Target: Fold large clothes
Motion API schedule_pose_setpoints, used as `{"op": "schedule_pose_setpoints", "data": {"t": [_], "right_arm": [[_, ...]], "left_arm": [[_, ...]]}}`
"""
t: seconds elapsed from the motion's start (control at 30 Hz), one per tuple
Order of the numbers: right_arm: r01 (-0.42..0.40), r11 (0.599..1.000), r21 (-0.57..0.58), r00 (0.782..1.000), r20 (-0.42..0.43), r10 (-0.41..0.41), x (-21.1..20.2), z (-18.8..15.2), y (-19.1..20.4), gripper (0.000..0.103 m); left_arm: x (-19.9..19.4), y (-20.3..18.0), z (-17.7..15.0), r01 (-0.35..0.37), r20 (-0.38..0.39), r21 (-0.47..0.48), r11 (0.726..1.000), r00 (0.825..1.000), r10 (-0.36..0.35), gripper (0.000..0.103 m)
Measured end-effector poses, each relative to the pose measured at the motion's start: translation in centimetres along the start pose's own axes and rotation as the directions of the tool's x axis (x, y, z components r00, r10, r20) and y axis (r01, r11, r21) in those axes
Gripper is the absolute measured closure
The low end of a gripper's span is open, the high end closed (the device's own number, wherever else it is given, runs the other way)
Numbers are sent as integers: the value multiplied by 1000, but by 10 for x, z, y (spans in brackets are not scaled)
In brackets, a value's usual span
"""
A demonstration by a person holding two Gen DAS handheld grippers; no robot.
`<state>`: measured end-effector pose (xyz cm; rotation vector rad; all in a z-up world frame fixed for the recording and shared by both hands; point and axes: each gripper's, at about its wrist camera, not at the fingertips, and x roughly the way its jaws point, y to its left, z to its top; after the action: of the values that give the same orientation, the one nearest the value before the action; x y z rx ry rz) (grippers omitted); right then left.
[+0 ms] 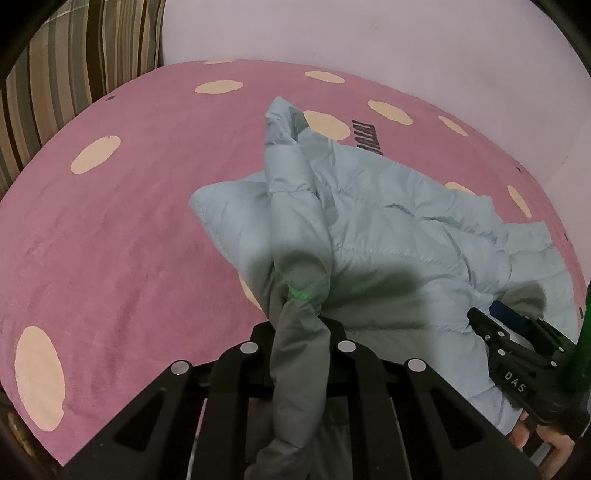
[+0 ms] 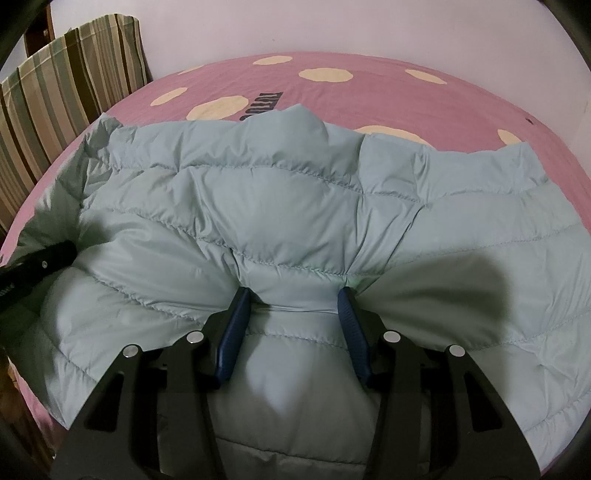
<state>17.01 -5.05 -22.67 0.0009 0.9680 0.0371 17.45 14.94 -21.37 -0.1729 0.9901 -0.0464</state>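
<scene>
The left tongs (image 1: 299, 332) pinch a bunched sleeve of the pale blue puffer jacket (image 1: 388, 229), lifting it. The right tongs (image 2: 293, 295) grip a wide quilted fold between 2 blue pads (image 2: 231, 332), partly spread. The jacket lies on the pink spotted bed (image 1: 129, 221), striped pillows (image 2: 66, 85) far left.

A pale blue-grey quilted jacket (image 2: 295, 206) is seen on a pink bedsheet (image 1: 129, 229) — the sheet is dotted with cream ovals and marked with dark lettering beyond the jacket. A cushion (image 2: 66, 96) left of the jacket is striped in brown, tan and grey-green — against a white wall (image 2: 369, 26).
</scene>
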Motion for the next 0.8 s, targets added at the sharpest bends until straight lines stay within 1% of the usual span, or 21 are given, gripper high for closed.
{"op": "schedule_pose_setpoints", "data": {"t": [0.17, 0.37, 0.63, 0.8], "right_arm": [[4, 1000, 0, 1000, 2, -4, 0, 0, 1, 54], [5, 1000, -1, 1000, 4, -5, 0, -1, 1, 54], [4, 1000, -2, 1000, 8, -4, 0, 0, 1, 54], [-1, 1000, 4, 1000, 21, 0, -5, 0, 0, 54]], "left_arm": [[4, 1, -1, -2, -2, 1, 1000, 1000, 2, 93], [-2, -2, -2, -8, 12, 9, 1000, 1000, 8, 93], [-5, -7, -4, -34, 14, 18, 999, 999, 34, 93], [-14, -13, -2, -59, 28, 33, 998, 998, 58, 93]]}}
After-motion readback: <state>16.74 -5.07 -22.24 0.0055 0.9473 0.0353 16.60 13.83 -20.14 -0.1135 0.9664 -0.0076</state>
